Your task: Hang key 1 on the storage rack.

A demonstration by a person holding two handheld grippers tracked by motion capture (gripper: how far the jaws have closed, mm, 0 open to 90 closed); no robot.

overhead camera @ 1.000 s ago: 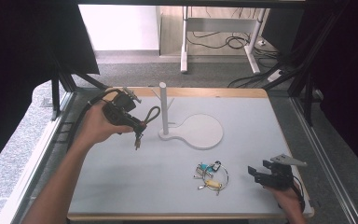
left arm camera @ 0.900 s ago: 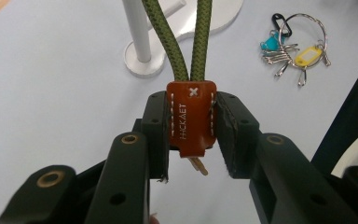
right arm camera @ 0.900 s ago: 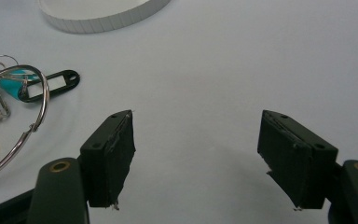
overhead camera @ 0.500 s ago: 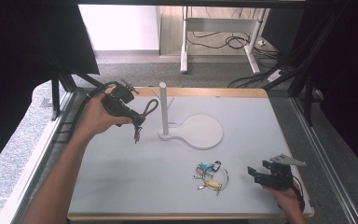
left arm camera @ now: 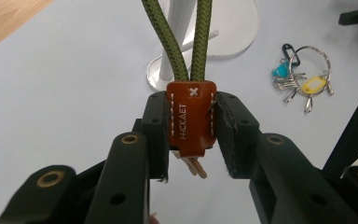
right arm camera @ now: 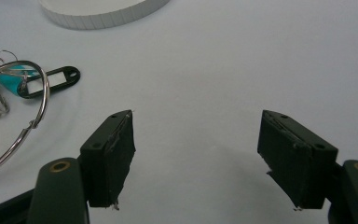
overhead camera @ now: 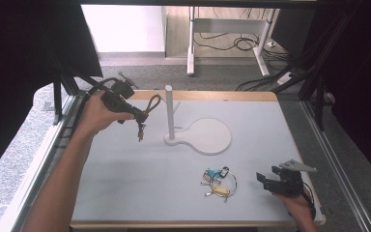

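Braided olive-green cord (left arm camera: 196, 42) in tan-orange leather tab (left arm camera: 191, 119), white stitching. Key bunch (left arm camera: 302, 74) right of frame: teal, yellow, black tags. White stand (overhead camera: 200, 134). Pale grey table (overhead camera: 125, 179).

A lab: black-curtained frame (overhead camera: 67, 82) around a test table (overhead camera: 125, 193), loose floor cables (overhead camera: 222, 43).

Left gripper (overhead camera: 137, 115) raised, jaws clamped; right gripper (overhead camera: 264, 181) low, jaws wide apart.

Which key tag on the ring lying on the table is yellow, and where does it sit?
On the key ring, the yellow tag is the one nearest the table's front edge; the black tag and teal tag lie toward the stand.
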